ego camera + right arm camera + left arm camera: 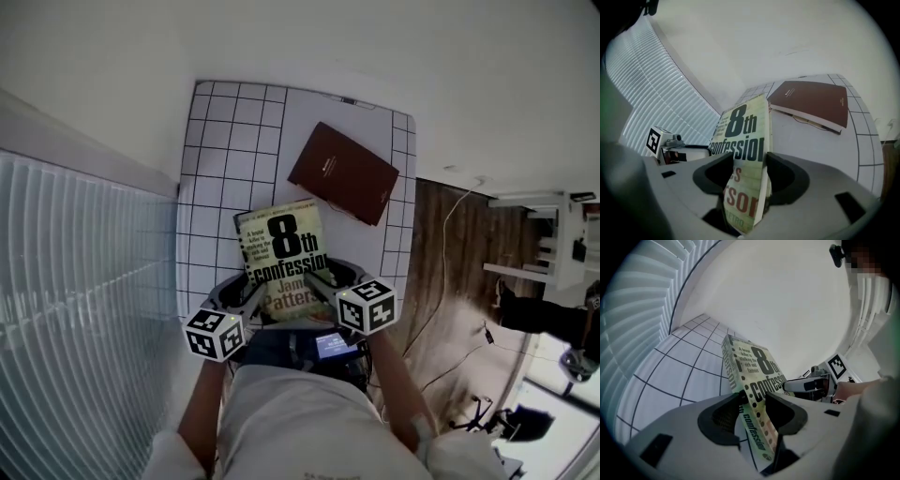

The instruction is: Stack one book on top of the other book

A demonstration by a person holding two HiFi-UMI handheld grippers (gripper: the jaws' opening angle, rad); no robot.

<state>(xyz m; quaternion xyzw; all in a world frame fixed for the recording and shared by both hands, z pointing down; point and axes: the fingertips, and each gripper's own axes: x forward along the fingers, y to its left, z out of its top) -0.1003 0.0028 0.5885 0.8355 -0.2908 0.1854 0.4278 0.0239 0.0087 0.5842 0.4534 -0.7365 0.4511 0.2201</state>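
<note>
A yellow-green paperback point(281, 248) titled "8th Confession" is held by its near end between both grippers, tilted up off the white gridded table point(214, 178). My left gripper point(251, 287) is shut on its left edge by the spine; in the left gripper view the paperback point(757, 366) runs between the pads of that gripper point(752, 404). My right gripper point(323, 279) is shut on the right edge, and the right gripper view has the cover point(740, 131) clamped in it point(750, 171). A dark red book point(343, 172) lies flat at the table's far right point(813, 101), apart from the paperback.
A ribbed white blind point(75, 281) runs along the table's left side. To the right of the table's edge lies wooden floor point(450, 272) with cables and furniture. A white wall point(375, 47) stands behind the table. The person's arms and lap fill the near side.
</note>
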